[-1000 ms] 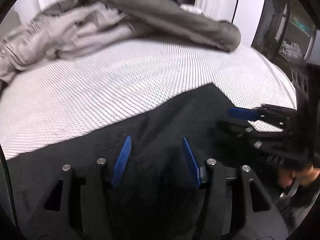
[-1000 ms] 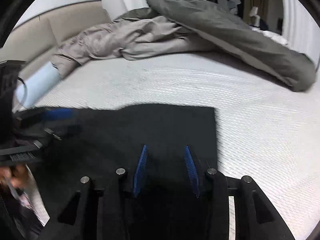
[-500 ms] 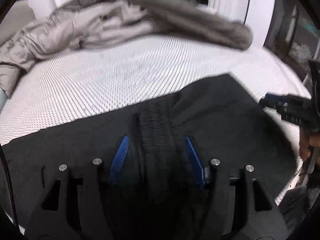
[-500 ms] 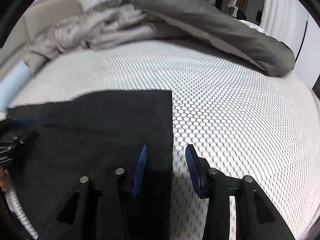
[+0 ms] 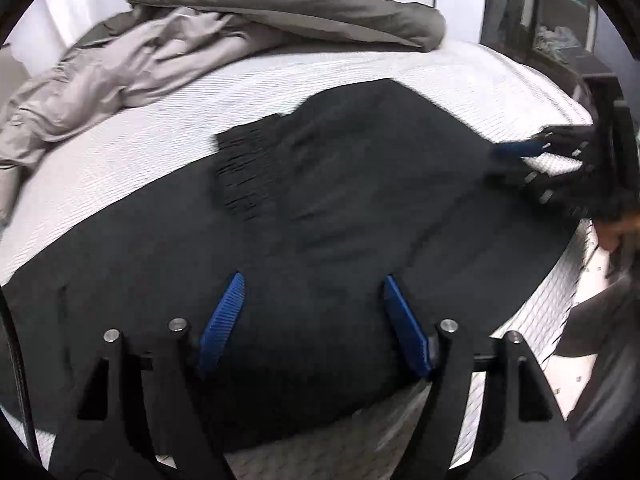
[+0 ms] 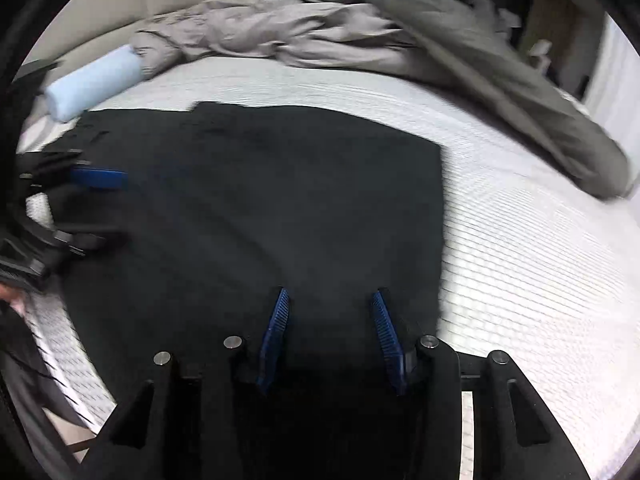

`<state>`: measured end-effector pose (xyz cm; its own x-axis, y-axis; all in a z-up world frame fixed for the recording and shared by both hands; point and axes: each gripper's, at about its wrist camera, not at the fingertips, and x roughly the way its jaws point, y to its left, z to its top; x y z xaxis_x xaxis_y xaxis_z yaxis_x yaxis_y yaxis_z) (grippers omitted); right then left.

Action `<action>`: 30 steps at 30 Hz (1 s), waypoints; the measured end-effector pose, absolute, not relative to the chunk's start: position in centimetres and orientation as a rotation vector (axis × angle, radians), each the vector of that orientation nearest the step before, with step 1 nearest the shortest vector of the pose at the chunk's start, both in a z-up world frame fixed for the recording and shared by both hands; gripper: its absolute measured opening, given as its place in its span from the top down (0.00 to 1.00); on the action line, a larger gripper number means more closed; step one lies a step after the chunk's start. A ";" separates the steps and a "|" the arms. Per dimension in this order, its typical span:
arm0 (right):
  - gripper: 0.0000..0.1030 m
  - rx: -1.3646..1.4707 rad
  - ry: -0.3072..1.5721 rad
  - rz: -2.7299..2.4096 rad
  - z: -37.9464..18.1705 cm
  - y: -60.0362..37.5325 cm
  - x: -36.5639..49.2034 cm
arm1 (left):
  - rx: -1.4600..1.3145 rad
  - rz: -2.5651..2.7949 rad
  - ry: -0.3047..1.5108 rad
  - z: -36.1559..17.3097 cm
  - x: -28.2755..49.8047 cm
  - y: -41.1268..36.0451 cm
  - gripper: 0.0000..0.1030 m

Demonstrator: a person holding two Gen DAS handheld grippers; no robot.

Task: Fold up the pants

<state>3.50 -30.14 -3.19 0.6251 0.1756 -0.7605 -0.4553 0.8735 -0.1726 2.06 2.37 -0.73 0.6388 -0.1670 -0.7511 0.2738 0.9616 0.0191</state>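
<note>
The black pants lie spread flat on the white mattress, with a ribbed waistband patch near their far edge. My left gripper is open and empty, hovering over the pants' near part. My right gripper is open and empty above the pants close to their right edge. The right gripper also shows at the right of the left wrist view, and the left gripper at the left of the right wrist view.
A crumpled grey duvet lies along the far side of the bed. A light blue roll pillow sits at the far left. The bed's near edge is just under the left gripper.
Both grippers have pulled back toward the near edge of the bed and stayed open. More of the spread pants now shows in both views.
</note>
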 end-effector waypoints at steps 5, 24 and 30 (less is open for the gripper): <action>0.40 -0.201 0.768 0.397 -0.7 -33.1 2.8 | -0.061 -0.205 0.810 0.3 0.2 7.3 0.32; 0.11 -0.043 0.756 0.433 -1.4 -34.6 3.7 | -0.749 0.306 0.726 -0.2 -9.8 30.3 0.09; 0.11 -0.039 0.762 0.449 -1.5 -34.1 3.7 | -0.847 0.303 0.729 -2.4 -8.4 32.4 0.15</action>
